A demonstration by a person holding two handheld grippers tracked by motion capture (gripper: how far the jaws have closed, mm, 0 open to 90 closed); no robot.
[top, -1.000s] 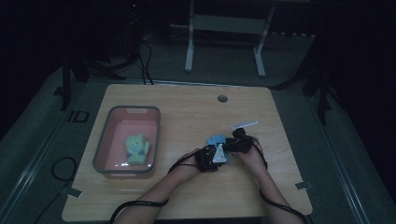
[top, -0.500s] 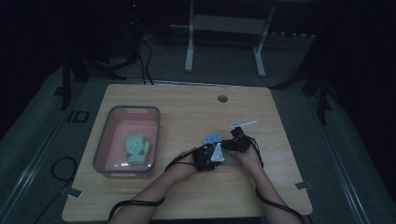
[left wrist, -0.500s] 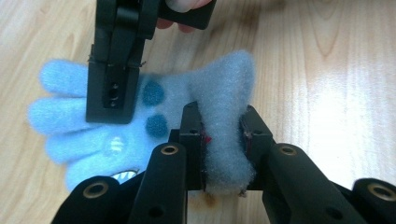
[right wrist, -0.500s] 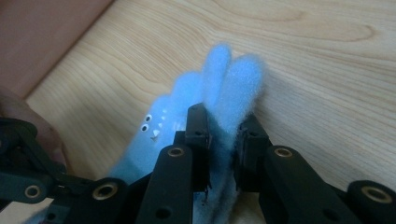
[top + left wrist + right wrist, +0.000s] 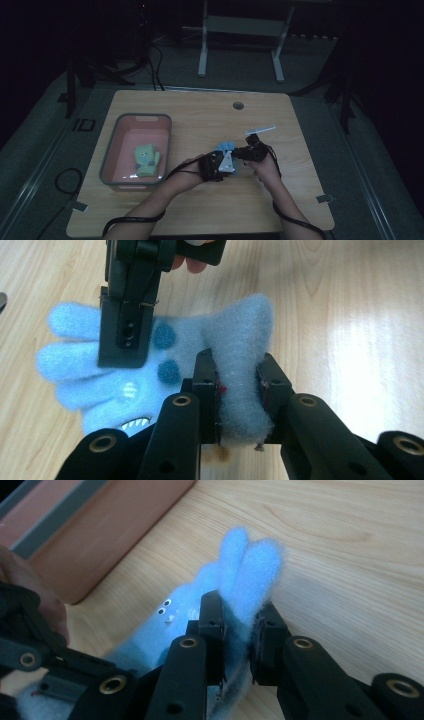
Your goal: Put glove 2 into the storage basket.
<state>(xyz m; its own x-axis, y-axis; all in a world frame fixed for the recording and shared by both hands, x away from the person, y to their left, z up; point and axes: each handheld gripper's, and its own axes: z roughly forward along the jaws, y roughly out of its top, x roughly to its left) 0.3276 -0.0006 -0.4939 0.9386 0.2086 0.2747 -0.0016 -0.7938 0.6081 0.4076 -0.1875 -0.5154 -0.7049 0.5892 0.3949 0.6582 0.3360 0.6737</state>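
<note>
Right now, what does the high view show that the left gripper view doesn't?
The high view adds a pink bin with a green glove lying inside it. The left gripper view adds close detail: dark blue spots and a toothy mouth on the blue glove, and a fold of it pinched between the left tool's pads. Both share the blue glove, the left tool and the wooden table.
</note>
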